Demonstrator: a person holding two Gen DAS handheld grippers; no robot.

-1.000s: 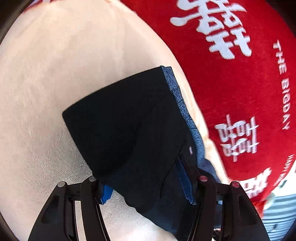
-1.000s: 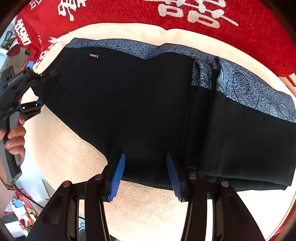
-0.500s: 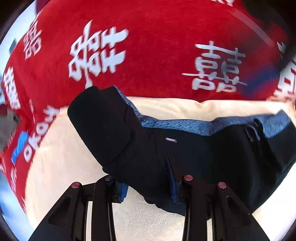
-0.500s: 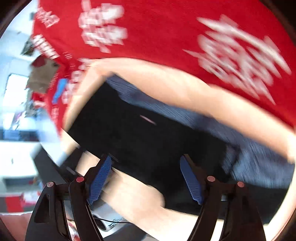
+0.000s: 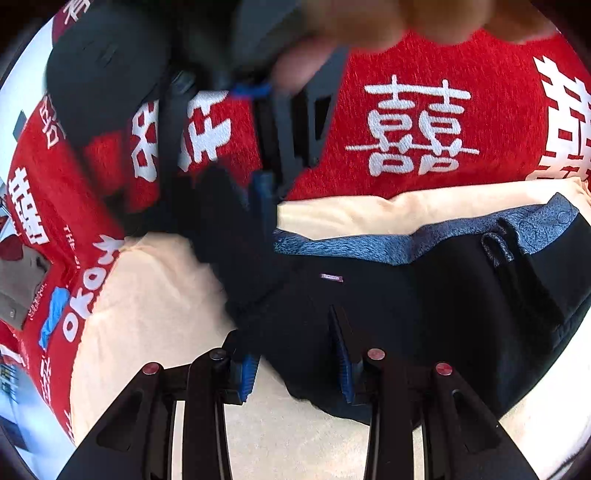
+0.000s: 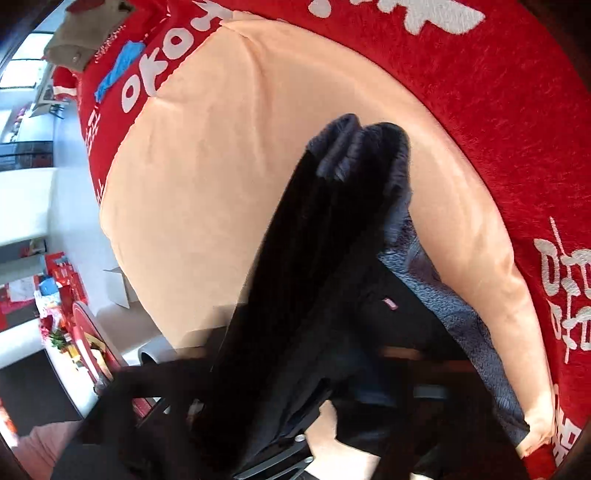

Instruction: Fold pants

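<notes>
Black pants (image 5: 424, 314) on cream cushion (image 5: 159, 295), waistband (image 5: 369, 245) along far edge, long axis running left to right. Soft, limp, light, plush-lined (likely to sag and slide); best gripped at folded edges and corners. Left gripper (image 5: 295, 365) clamped on near edge. Right gripper (image 5: 264, 195) closing on bunched leg end, lifted above cushion. Red blanket (image 5: 461, 74) beneath.

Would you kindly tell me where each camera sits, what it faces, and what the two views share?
Left wrist: rides the left gripper, looking down at black pants on a cream mat; right gripper and hand show.
Right wrist: looks down along lifted pants covering its jaws.
Shared: pants, mat, red blanket.
</notes>
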